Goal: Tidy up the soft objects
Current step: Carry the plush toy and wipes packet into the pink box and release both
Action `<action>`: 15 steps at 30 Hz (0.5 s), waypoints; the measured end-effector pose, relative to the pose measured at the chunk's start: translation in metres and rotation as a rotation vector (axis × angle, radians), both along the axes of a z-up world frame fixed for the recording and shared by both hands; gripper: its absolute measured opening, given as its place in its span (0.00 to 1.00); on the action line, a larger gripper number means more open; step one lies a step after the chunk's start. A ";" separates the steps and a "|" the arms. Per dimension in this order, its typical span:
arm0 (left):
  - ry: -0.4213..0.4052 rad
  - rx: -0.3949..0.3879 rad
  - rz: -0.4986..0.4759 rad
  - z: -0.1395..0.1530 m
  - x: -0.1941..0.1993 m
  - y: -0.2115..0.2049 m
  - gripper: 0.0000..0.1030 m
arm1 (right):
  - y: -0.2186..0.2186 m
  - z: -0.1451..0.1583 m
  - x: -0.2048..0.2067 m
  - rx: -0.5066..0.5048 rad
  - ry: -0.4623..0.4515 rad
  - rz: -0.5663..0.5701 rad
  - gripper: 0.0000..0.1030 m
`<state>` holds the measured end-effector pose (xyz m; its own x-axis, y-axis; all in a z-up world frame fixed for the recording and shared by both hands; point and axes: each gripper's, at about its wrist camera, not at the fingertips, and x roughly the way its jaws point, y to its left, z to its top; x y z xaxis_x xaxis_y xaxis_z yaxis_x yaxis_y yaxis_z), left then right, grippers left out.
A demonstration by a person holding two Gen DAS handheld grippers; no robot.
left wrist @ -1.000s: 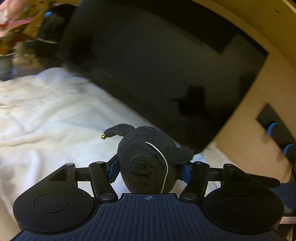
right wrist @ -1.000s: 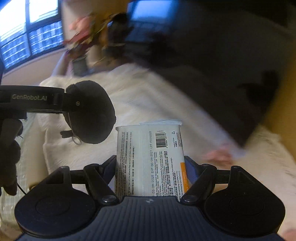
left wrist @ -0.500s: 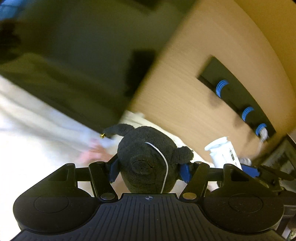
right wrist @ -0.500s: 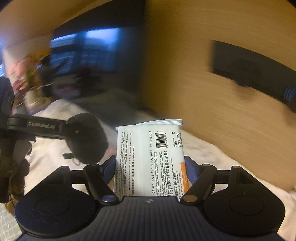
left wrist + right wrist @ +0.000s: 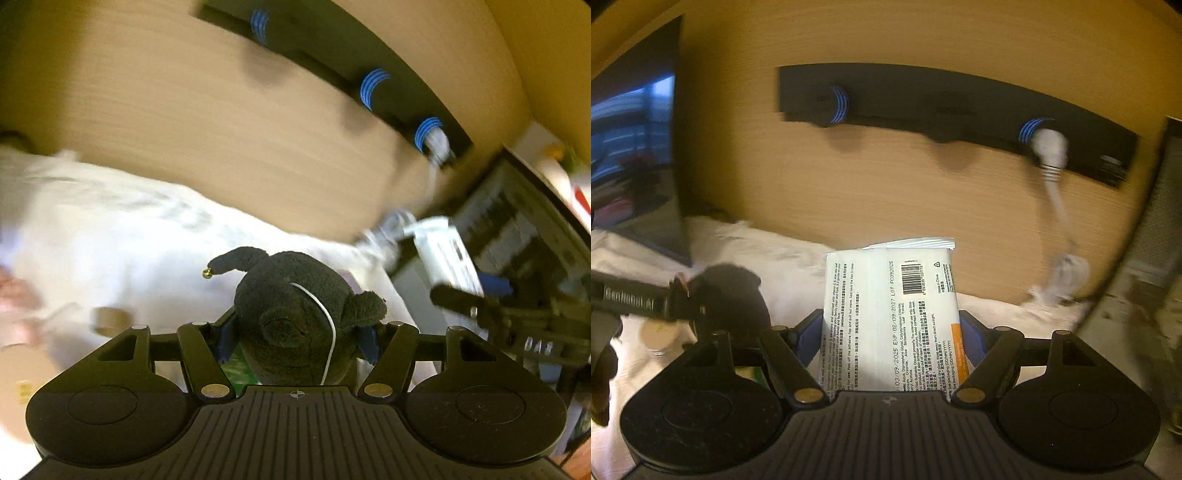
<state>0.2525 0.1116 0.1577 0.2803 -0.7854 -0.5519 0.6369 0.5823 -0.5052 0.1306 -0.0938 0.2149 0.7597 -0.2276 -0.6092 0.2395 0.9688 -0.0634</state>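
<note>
Clearly both tools are carrying loads just now. The left tool (image 5: 297, 338) is pinching a dark plush toy (image 5: 295, 314) across its round body, its blue pads pressing into the fleece from both sides, so the soft thing is riding clear above the white fluffy cover (image 5: 129, 236) rather than dragging on it. One small gold bell (image 5: 206, 273) is dangling from the toy's limb. The right tool (image 5: 890, 336) is clamping a flat white wipes pack (image 5: 890, 317) by its side edges, standing it upright with the barcode facing the camera; I'd judge that grip is keeping the floppy pack from folding. On the wooden wall behind, a black outlet strip (image 5: 960, 107) is showing three sockets, and one white plug (image 5: 1049, 147) is sitting in the right-hand one. So: two tools, two soft items, one apiece.
</note>
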 end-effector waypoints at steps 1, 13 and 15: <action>0.001 0.005 -0.022 -0.001 -0.003 -0.010 0.67 | -0.007 0.001 -0.003 0.002 -0.002 -0.021 0.73; 0.021 0.060 -0.220 -0.029 -0.016 -0.117 0.67 | -0.071 -0.002 -0.018 0.039 0.032 -0.130 0.73; 0.035 0.017 -0.253 -0.042 -0.010 -0.137 0.69 | -0.077 -0.009 -0.010 0.070 0.036 -0.121 0.74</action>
<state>0.2423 -0.0254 0.1155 0.0565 -0.8185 -0.5717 0.7459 0.4152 -0.5208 0.1206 -0.1708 0.2060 0.7067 -0.2723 -0.6530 0.3535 0.9354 -0.0075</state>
